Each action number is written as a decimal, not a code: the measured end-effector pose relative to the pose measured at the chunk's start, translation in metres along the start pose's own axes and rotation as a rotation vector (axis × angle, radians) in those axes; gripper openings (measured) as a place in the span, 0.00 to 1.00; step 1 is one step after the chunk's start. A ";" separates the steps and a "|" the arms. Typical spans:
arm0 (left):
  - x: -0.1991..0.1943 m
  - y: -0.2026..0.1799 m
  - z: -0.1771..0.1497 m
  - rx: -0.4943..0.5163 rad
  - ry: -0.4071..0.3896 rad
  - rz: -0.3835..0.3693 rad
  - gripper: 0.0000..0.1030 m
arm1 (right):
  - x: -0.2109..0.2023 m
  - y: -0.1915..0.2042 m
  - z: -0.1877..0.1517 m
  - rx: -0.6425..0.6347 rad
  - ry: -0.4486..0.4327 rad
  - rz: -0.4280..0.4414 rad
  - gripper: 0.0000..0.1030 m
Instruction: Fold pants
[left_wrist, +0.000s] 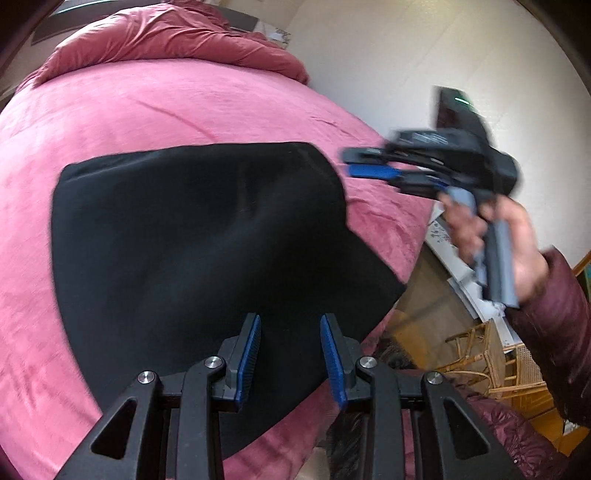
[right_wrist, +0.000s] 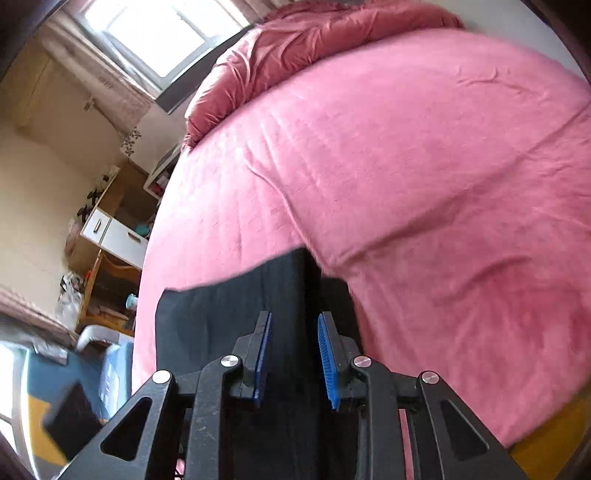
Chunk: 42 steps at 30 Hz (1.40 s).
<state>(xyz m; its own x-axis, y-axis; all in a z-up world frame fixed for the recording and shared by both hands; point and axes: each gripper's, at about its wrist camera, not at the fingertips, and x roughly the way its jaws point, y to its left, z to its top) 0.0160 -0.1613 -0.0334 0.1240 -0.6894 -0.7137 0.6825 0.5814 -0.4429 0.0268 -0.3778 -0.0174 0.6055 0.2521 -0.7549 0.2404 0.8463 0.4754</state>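
Black pants lie spread flat on the pink, velvety bed, a soft dark sheet with a curved edge and faint creases. Both tools hang above them with nothing between their ribbed blue pads: the left hand-held gripper stands apart over the near edge, and the right hand-held gripper stands apart over the cloth. Slippery fabric could slide on the plush cover, and a pinch may catch the bedding beneath, skewing the fold.
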 end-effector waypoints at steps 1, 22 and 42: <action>0.005 -0.004 0.004 0.007 -0.002 -0.016 0.32 | 0.010 -0.002 0.008 0.017 0.019 0.019 0.27; 0.089 -0.050 0.001 0.146 0.163 -0.058 0.32 | 0.071 0.002 0.037 -0.219 0.114 -0.085 0.03; -0.073 0.086 -0.020 -0.229 -0.073 0.256 0.41 | 0.012 0.079 0.013 -0.372 0.020 -0.073 0.26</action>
<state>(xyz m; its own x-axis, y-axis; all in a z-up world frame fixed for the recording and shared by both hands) 0.0514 -0.0523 -0.0304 0.3264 -0.5331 -0.7806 0.4441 0.8155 -0.3712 0.0630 -0.3141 0.0168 0.5810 0.1913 -0.7911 -0.0122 0.9739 0.2265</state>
